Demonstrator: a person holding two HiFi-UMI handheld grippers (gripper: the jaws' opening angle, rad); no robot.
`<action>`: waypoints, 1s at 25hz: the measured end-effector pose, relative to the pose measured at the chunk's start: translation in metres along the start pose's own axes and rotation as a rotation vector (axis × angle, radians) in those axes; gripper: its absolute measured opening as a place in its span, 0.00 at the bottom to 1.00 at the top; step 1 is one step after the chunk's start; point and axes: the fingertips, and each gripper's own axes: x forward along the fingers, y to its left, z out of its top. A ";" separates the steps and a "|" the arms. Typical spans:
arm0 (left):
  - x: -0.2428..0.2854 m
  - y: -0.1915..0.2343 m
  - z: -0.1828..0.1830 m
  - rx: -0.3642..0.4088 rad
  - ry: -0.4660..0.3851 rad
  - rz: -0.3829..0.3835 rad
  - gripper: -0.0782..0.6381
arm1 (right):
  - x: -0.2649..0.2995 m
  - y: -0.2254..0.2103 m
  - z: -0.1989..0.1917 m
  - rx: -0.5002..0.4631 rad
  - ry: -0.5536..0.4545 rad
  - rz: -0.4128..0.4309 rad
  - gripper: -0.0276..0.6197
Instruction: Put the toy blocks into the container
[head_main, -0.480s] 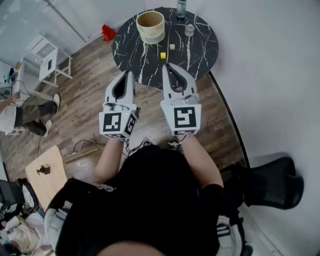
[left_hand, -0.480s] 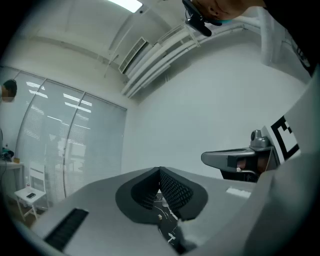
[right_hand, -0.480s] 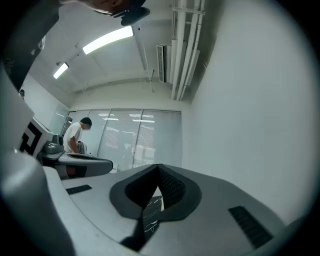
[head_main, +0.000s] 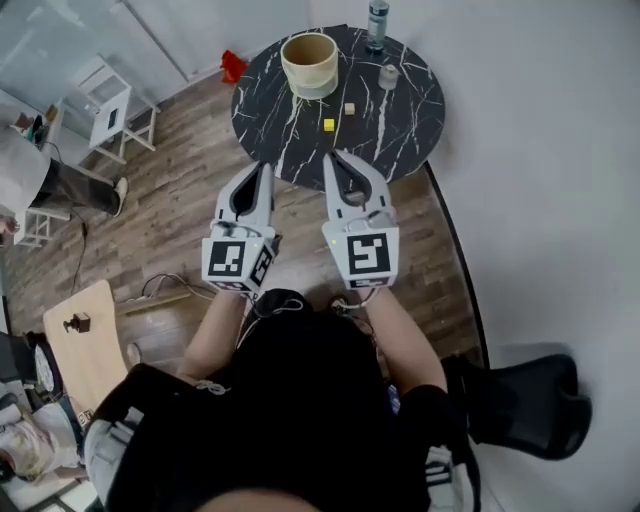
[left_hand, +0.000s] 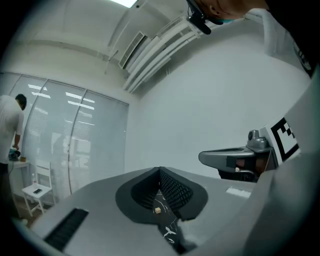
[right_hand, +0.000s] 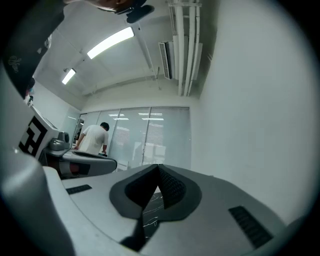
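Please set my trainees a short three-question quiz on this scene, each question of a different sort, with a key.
1. Multiple choice: the container stands A on the floor, B on the table, C on a chair.
2. True or false: the left gripper and the right gripper are both shut and empty.
3. Which lies nearer the right gripper: the yellow block or the tan block?
Key: 1 B. 2 true. 3 the yellow block.

The marble table in the upper middle carries two toy blocks, one yellow block and one tan block. There is also one beige container, one bottle and one small glass.
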 end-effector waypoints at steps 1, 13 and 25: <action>0.001 0.000 -0.004 0.000 0.010 0.007 0.11 | 0.000 -0.003 -0.004 0.011 0.001 0.002 0.04; 0.065 0.036 -0.047 -0.012 0.081 -0.017 0.11 | 0.062 -0.024 -0.052 -0.022 0.069 0.055 0.04; 0.185 0.090 -0.082 -0.016 0.188 -0.262 0.11 | 0.168 -0.072 -0.086 -0.042 0.190 -0.032 0.04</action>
